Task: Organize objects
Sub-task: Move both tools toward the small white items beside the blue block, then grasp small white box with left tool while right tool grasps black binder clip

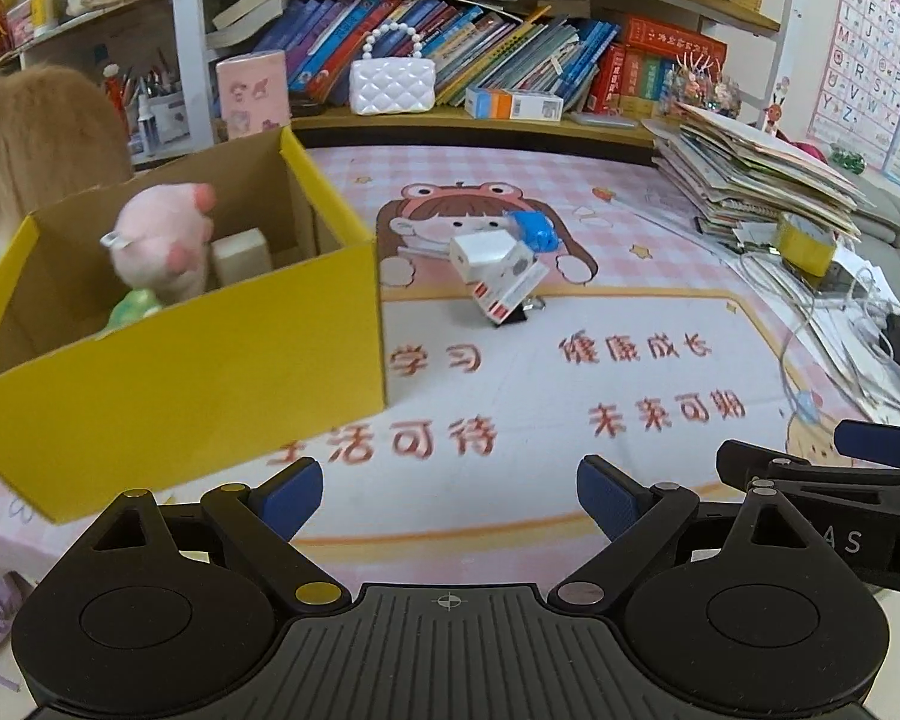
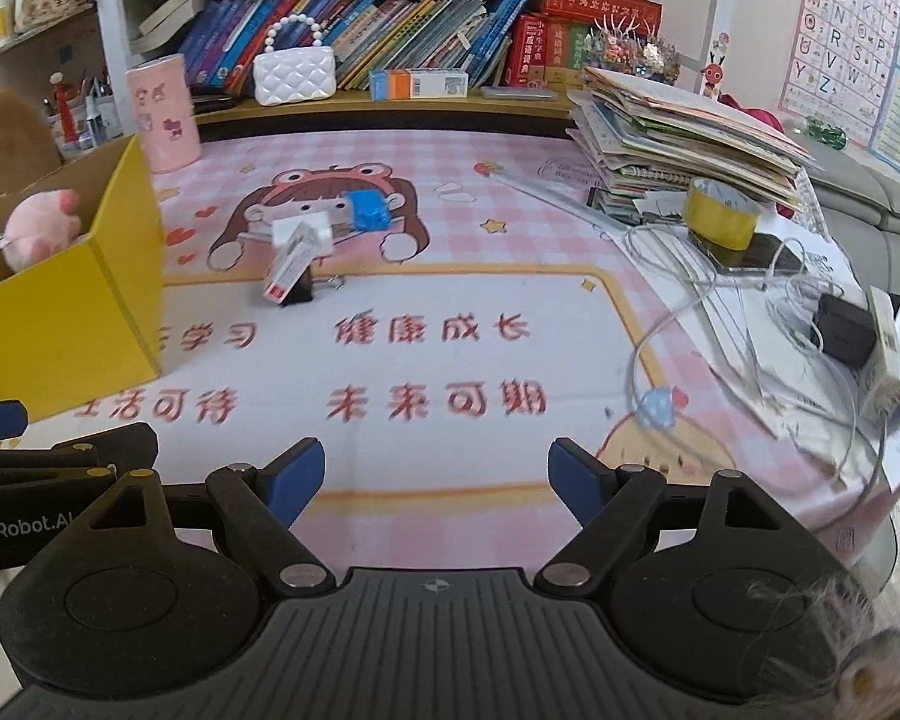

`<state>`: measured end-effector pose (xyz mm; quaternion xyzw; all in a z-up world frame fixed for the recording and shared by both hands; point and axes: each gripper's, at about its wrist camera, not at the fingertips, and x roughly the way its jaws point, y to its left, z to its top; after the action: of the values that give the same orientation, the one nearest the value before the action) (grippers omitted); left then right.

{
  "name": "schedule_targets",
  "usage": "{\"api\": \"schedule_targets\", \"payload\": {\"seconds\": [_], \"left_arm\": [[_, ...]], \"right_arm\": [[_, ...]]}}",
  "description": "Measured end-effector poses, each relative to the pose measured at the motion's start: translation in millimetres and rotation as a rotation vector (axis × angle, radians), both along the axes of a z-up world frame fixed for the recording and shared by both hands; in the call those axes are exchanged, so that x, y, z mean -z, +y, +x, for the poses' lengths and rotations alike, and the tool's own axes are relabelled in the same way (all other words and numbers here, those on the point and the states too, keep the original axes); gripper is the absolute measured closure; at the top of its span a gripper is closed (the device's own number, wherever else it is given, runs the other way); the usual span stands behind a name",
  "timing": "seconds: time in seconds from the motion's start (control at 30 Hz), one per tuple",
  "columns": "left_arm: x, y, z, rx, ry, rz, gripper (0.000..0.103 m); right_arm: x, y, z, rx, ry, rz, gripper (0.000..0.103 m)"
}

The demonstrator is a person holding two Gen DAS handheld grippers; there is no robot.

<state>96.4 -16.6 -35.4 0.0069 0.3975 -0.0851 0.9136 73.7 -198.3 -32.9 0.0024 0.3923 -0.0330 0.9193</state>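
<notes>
One yellow box (image 1: 210,354) (one pink plush (image 1: 162,240) inside), two empty grippers.

Item count, bench and box

One yellow box (image 1: 210,360) holding one pink plush (image 1: 162,240), one green toy (image 1: 133,305), one beige block (image 1: 243,255); on bench: one white cube (image 1: 480,255), one blue toy (image 1: 531,230), one red-white carton (image 1: 504,297), one tape roll (image 2: 720,219).

The left gripper (image 1: 449,498) hung wide open over the pink mat (image 1: 570,480), nothing between its blue pads (image 1: 291,495). A yellow box (image 1: 180,372) stood to its left, holding a pink plush (image 1: 162,240) and a beige block (image 1: 243,255). Farther off, small cartons (image 1: 498,276) and a blue toy (image 1: 531,231) lay piled together; the right gripper (image 1: 822,468) showed at the right edge.
</notes>
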Motion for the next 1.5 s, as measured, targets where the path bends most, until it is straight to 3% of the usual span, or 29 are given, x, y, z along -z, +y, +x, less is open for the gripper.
{"api": "schedule_targets", "payload": {"seconds": [0.47,0.7,0.83,1.0,1.1,1.2,1.3,1.37,1.4,1.43,1.5], "left_arm": [[-0.8,-45.0,59.5,-0.066,-0.002,0.017,0.010],[-9.4,-64.6,83.3,-0.086,-0.052,0.046,0.013],[-8.6,-71.6,99.6,-0.088,-0.049,0.041,0.025],[-0.1,-81.1,121.0,-0.118,-0.037,0.043,0.030],[10.0,-85.9,135.0,-0.139,-0.021,0.047,0.040],[23.3,-90.0,149.4,-0.151,0.009,0.057,0.044],[33.7,-98.8,160.1,-0.133,0.018,0.115,0.044],[36.0,-102.8,163.7,-0.126,0.006,0.139,0.055],[36.7,-103.5,165.0,-0.123,0.004,0.148,0.069],[36.2,-103.0,164.7,-0.116,0.001,0.144,0.076],[32.1,-100.9,161.2,-0.118,-0.014,0.156,0.083]], "right_arm": [[2.5,-46.8,80.7,-0.056,-0.004,0.039,0.022],[-6.9,-68.7,118.0,-0.056,-0.055,0.089,0.023],[-11.8,-77.0,136.1,-0.056,-0.087,0.114,0.023],[-14.5,-82.8,157.0,-0.062,-0.110,0.130,0.023],[-14.3,-83.9,166.2,-0.071,-0.111,0.134,0.023],[-11.6,-82.6,172.9,-0.090,-0.102,0.133,0.023],[-9.5,-82.5,177.4,-0.107,-0.094,0.129,0.023],[-8.1,-82.9,180.3,-0.116,-0.089,0.128,0.023],[-7.4,-83.1,181.5,-0.117,-0.086,0.127,0.023],[-6.8,-83.6,182.7,-0.119,-0.083,0.129,0.023],[-5.1,-84.0,184.7,-0.123,-0.078,0.136,0.023]]}}
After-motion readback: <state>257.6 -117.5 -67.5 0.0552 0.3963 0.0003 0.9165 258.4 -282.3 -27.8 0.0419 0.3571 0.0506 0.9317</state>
